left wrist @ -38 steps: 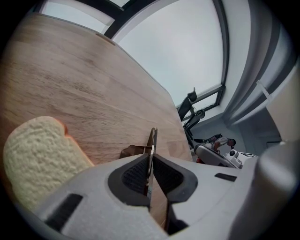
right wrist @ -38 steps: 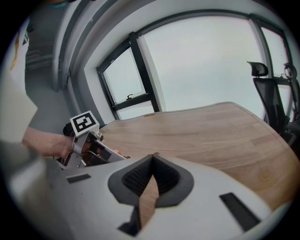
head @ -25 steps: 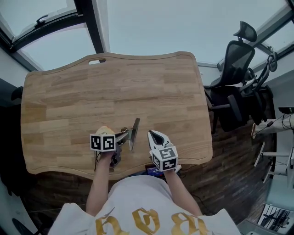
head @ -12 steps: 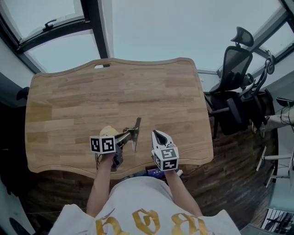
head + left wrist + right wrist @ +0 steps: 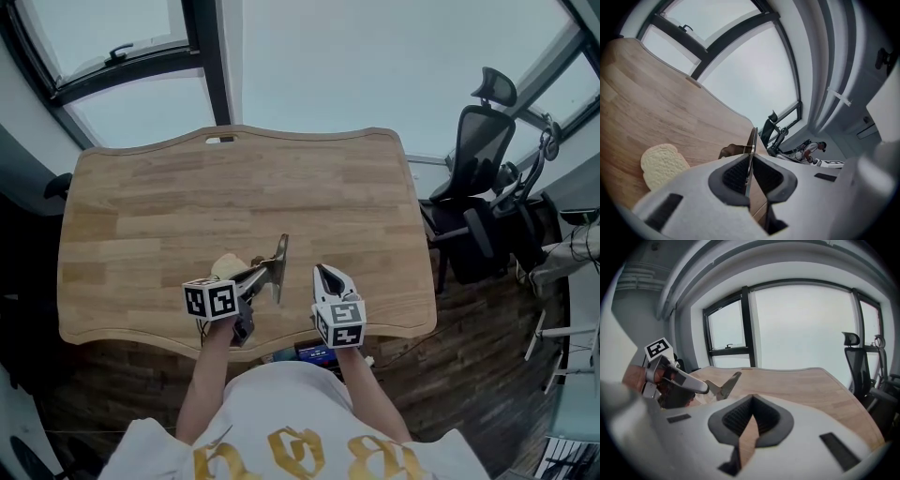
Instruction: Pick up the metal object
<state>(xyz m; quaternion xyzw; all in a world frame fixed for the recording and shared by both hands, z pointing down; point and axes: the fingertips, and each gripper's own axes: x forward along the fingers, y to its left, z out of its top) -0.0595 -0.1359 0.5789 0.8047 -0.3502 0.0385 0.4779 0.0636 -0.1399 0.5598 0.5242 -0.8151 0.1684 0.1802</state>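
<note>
The metal object (image 5: 277, 266) is a flat, thin blade on a handle piece, held edge-up just above the wooden table (image 5: 150, 206) near its front edge. My left gripper (image 5: 259, 277) is shut on it. In the left gripper view the blade (image 5: 751, 143) stands edge-on between the dark pads (image 5: 736, 173). My right gripper (image 5: 325, 276) hovers just right of it, shut, with nothing between its pads. The right gripper view shows the left gripper (image 5: 689, 383) and the metal object (image 5: 726, 386) off to its left.
A slice of bread (image 5: 228, 266) lies on the table right behind the left gripper, also in the left gripper view (image 5: 661, 164). A black office chair (image 5: 483, 141) stands beyond the table's right edge. Window frames run along the far side.
The head view has tilted, so the table sits lower in the picture. Both grippers stay close together at the front edge, and the left one keeps its hold on the metal object.
</note>
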